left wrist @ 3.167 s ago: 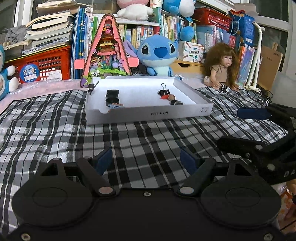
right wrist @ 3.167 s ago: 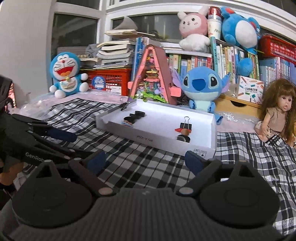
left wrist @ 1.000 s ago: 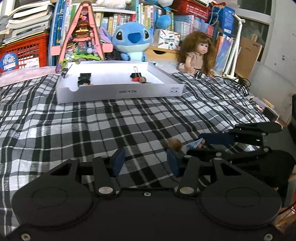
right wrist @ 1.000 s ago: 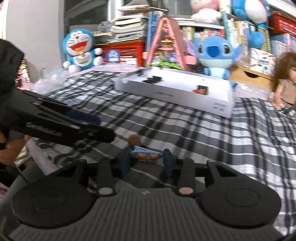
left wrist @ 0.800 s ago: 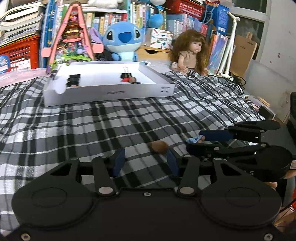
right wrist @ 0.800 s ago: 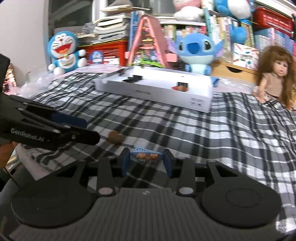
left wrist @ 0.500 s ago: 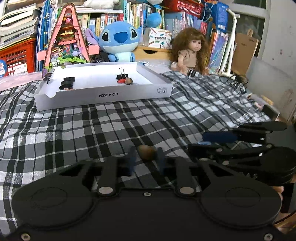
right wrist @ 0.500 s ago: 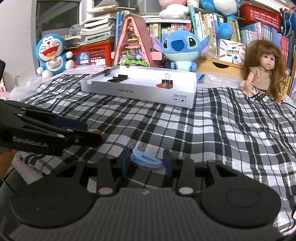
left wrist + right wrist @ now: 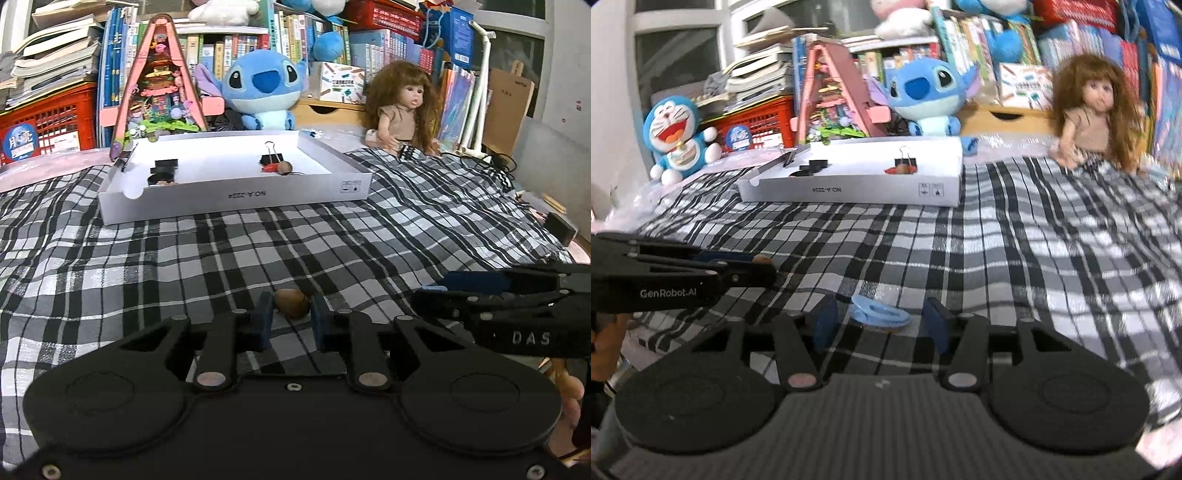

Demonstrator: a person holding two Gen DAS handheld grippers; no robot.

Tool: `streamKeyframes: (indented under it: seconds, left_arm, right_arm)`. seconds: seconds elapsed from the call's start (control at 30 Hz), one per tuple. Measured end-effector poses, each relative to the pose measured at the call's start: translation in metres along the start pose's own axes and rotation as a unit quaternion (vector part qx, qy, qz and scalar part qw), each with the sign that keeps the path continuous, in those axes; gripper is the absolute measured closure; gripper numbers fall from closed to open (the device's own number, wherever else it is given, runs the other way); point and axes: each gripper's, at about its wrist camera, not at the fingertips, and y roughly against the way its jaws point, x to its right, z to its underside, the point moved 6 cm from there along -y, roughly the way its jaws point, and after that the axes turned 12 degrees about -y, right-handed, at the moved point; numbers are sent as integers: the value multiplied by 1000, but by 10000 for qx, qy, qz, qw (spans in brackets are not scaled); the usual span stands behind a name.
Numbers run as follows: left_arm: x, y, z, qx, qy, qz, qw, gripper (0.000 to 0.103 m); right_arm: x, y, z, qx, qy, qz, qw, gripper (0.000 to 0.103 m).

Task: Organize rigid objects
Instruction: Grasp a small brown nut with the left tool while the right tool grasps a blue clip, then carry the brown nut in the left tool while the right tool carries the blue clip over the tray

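Left tongs [image 9: 291,314] now clamp one nut [image 9: 291,302]; right tongs [image 9: 879,323] opening.

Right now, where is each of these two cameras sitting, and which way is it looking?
Left wrist: rides the left gripper, facing the white tray; its pads clamp a brown nut; right gripper at right edge.
Right wrist: rides the right gripper, jaws opening around a blue clip; left gripper and hand at left.
Shared: tray, checked cloth.

Checked bed cover [image 9: 184,266] carries a white tray [image 9: 236,195], doll [image 9: 402,110], blue clip [image 9: 879,315]
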Motion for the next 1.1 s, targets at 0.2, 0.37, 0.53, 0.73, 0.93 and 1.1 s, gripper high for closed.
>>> streamKeyframes:
  seconds: [0.2, 0.37, 0.53, 0.73, 0.93, 1.1]
  left_arm:
    - [-4, 1, -1, 17, 101, -113, 9999, 83]
    - [-9, -1, 0, -30, 208, -273, 9994, 83]
    - [-16, -4, -4, -88, 270, -399, 9988, 83]
    - [-30, -8, -15, -97, 414, -529, 9977, 83]
    - [-45, -11, -30, -37, 526, -677, 9963, 83]
    - [-53, -12, -37, -4, 633, -753, 9952, 83]
  right_arm:
    - [-4, -1, 6, 334, -416, 428, 9977, 36]
    - [-11, -4, 9, 513, -336, 771, 9951, 59]
    - [-13, -7, 4, 522, -360, 812, 9947, 60]
    - [-15, -12, -11, 542, -321, 791, 9949, 60]
    - [-17, -19, -30, 582, -314, 787, 9947, 60]
    - [-19, -23, -41, 632, -274, 787, 9945, 60]
